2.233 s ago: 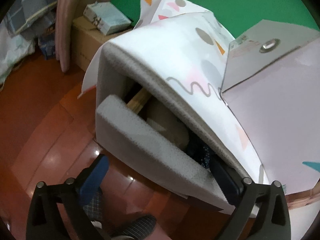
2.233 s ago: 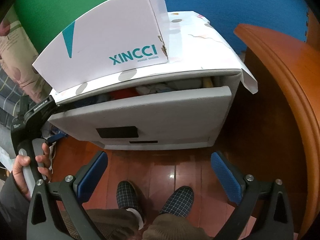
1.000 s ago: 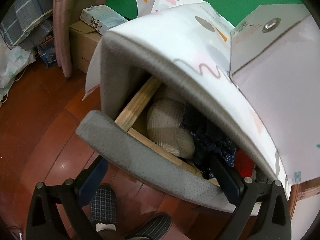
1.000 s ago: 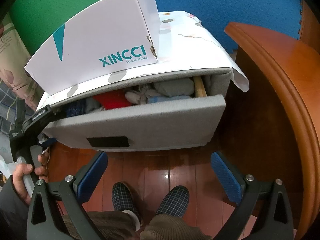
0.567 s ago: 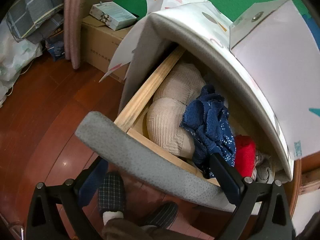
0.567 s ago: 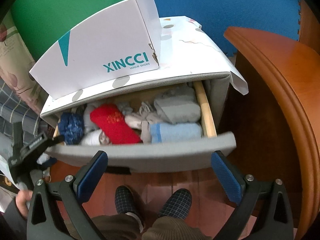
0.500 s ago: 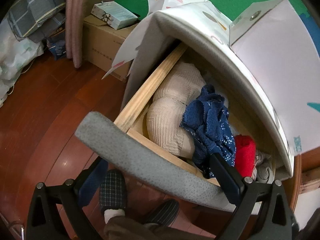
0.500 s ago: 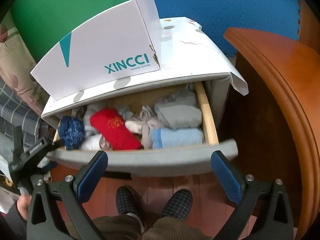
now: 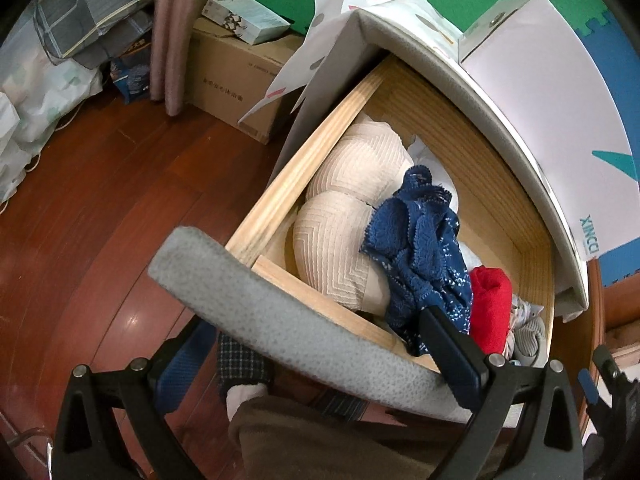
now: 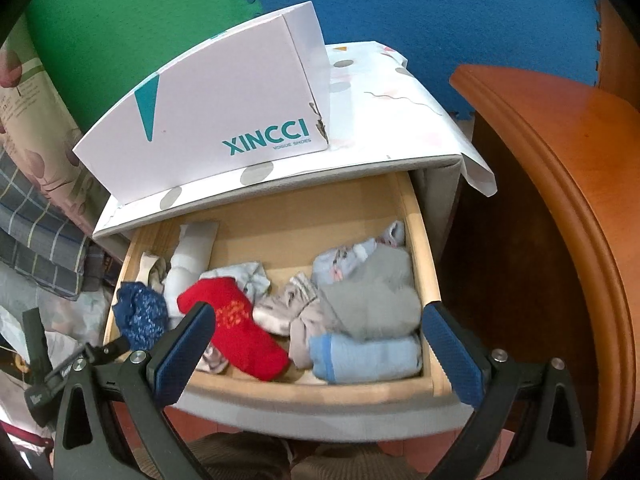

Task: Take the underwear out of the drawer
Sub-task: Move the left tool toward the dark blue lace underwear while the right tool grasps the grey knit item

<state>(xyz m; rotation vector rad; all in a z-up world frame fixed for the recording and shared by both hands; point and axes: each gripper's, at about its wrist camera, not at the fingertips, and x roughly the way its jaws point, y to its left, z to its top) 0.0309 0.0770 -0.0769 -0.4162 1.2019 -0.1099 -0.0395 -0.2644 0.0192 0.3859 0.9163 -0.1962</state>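
The grey-fronted drawer [image 9: 280, 308] stands pulled out, its wooden rim [image 10: 416, 232] showing. Inside lie blue lace underwear [image 9: 420, 248] [image 10: 140, 316], a beige padded bra [image 9: 336, 240], a red rolled piece [image 10: 236, 328], a grey folded piece [image 10: 372, 296] and a light blue roll [image 10: 368, 356]. My left gripper [image 9: 316, 332] is open and straddles the drawer front at its left end, with one finger inside against the blue lace and the other outside. My right gripper [image 10: 320, 316] is open above the front of the drawer, holding nothing.
A white XINCCI shoe box [image 10: 224, 120] sits on the patterned top of the cabinet. A large orange-brown wooden piece of furniture [image 10: 560, 200] stands close on the right. A cardboard box [image 9: 236, 76], a curtain and bags are on the left. A person's slippered feet are under the drawer.
The drawer has slid much further out, with the left gripper hooked over its front. The right gripper has come up over the drawer, so the clothes now lie between its fingers.
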